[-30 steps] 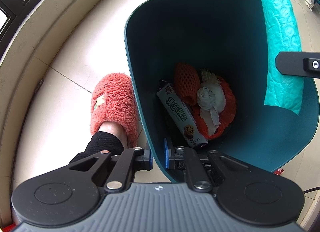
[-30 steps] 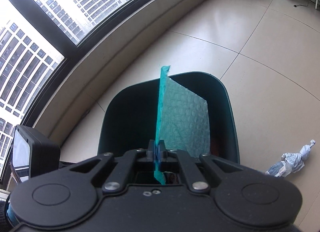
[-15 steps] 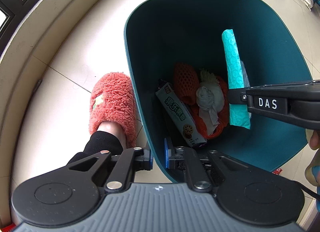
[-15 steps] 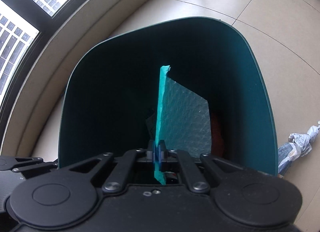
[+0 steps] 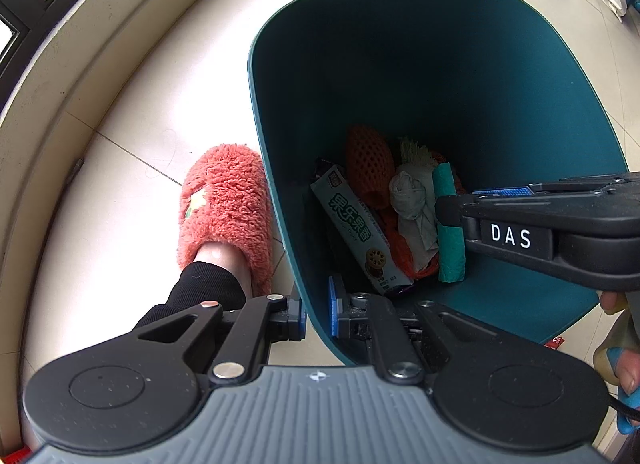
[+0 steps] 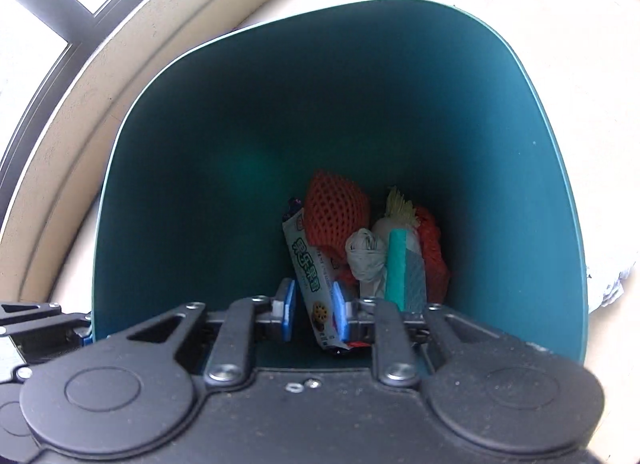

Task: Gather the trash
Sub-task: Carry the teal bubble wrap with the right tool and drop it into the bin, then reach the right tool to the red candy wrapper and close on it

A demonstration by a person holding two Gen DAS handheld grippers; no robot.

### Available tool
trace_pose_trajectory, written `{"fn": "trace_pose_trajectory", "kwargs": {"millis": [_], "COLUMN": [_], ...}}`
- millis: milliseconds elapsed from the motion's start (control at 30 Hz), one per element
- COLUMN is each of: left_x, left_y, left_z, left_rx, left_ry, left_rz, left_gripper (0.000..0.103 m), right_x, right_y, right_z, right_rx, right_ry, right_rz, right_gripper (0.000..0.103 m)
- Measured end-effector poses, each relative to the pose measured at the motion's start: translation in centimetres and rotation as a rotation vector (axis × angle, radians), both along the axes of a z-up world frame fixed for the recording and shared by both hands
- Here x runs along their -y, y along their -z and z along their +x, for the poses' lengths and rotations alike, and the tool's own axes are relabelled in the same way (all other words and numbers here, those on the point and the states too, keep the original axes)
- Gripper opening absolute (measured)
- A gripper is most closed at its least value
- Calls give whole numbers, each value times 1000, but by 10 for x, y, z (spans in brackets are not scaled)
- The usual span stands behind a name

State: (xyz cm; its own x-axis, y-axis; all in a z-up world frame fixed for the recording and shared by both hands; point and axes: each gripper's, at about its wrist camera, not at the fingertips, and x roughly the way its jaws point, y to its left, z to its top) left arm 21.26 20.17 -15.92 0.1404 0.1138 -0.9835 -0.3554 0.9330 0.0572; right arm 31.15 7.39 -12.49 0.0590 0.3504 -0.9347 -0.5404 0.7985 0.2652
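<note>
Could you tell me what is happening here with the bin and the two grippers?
A person is collecting trash. The left gripper is clamped on the near rim of the teal bin, steadying it. The right gripper is inside the bin with its jaws opening and nothing between them; the teal bubble mailer lies on the snack wrapper, orange netting and crumpled paper.

Bin (image 5: 460,76) dark teal inside; teal bubble-wrap sheet (image 6: 396,268) with dotted texture; orange foam net (image 6: 336,208), diamond mesh; white snack pack (image 5: 356,224), green lettering plus brown biscuit print; grey-white paper wad (image 5: 408,196); fuzzy coral slipper (image 5: 226,200); cream tiled floor (image 5: 132,192); blue gripper pads (image 6: 289,306)
</note>
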Motion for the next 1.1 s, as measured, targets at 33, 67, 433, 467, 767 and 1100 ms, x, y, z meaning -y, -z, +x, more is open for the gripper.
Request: {"fn": "trace_pose_trajectory", "kwargs": {"millis": [33,67,433,467,767,1100], "left_x": [1,1,2,1,1,1], "left_y": [0,0,-1,-1,-1,0], "left_z": [0,0,0,0,0,0], "left_rx": [0,0,0,0,0,1], "left_ry": [0,0,1,1,3,3], "left_rz": [1,1,7,7,9,12], "left_gripper": [10,10,10,10,10,10], "right_x": [-1,0,27,30,66,134], "right_y": [-4,-9,-47,-51,-75,-80], "right_z": [2,0,-3,-4,-8,-7], "right_rx": [4,11,54,58,112,148], "right_ry": [-1,0,28,30,74,207], "right_rz": [5,11,116,123,174,200], "right_gripper": [29,32,40,40,47,66]}}
